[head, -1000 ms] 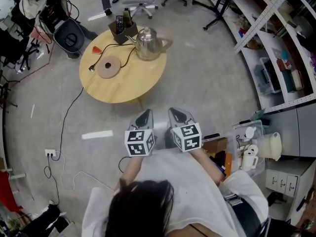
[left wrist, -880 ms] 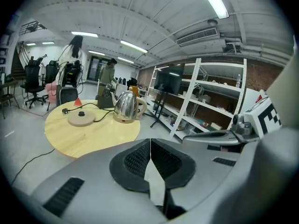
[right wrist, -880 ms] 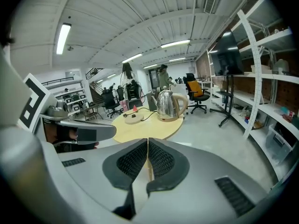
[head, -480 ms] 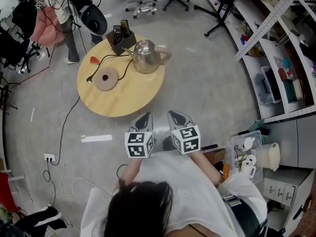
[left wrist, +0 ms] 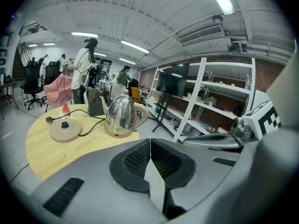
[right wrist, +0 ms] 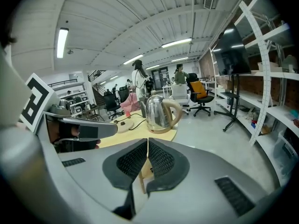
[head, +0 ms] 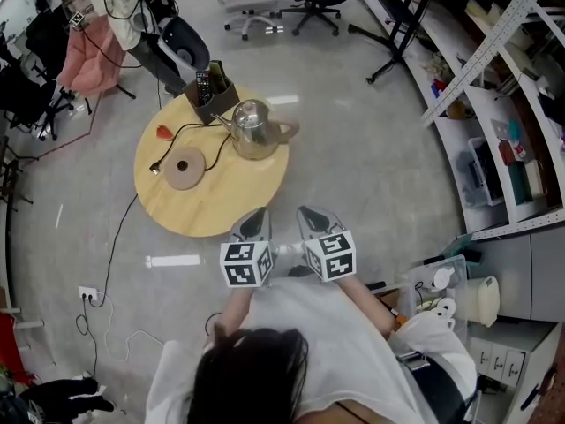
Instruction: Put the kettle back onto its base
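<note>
Two grippers, both shut and empty; nothing done yet.
Left gripper (head: 253, 225) and right gripper (head: 314, 223) hover just short of the table (head: 212, 215). Kettle (head: 256, 131) stands near its right rim, apart from the base (head: 184, 167), cord (head: 216, 129) between; open floor all round.

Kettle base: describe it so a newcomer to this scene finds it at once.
Find the round wooden table in the head view. On it, left of the steel kettle, lies the kettle base. It is the only flat tan disc there, with a dark centre stud and a black cord.
</note>
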A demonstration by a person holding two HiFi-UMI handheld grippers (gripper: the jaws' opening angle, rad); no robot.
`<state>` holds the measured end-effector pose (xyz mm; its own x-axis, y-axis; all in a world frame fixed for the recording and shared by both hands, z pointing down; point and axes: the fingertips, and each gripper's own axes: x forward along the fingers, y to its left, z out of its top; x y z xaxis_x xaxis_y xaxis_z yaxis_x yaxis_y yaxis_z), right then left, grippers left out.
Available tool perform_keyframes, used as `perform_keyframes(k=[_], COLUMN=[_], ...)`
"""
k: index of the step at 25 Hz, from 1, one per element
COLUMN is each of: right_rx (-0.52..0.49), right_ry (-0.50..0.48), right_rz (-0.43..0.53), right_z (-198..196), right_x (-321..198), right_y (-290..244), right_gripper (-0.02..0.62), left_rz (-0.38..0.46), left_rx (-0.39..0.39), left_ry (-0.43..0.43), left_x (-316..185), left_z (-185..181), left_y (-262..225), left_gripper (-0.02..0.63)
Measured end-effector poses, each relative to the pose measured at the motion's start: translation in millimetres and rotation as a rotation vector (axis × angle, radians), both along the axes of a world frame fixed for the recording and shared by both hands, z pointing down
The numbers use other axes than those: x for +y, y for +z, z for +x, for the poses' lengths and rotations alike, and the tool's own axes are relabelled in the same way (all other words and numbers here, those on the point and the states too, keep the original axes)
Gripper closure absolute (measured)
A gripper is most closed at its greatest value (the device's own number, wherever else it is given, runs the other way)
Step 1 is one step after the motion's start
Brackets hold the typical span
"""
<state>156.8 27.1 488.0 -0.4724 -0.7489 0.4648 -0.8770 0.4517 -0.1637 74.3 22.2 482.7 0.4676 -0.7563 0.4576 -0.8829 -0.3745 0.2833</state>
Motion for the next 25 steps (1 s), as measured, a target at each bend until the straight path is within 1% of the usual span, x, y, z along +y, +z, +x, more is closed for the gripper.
perform_keyframes(k=[11,25], right_rx=[-0.005,-0.028], right_ry=[-0.061,-0.092], right_rz=[0.014,-0.008], right_z=[22,44], right_x=[-37,-50], right_y=[-3,11], right_gripper=[0.566,0.566], left_rz=[0.009,-0.015], left_rx=[0.012,0.012], left_ry=[-0.02,-0.054], left_x=[-33,-41], left_z=[36,59], left_y=[-2,10], left_gripper=[0.578,0.578])
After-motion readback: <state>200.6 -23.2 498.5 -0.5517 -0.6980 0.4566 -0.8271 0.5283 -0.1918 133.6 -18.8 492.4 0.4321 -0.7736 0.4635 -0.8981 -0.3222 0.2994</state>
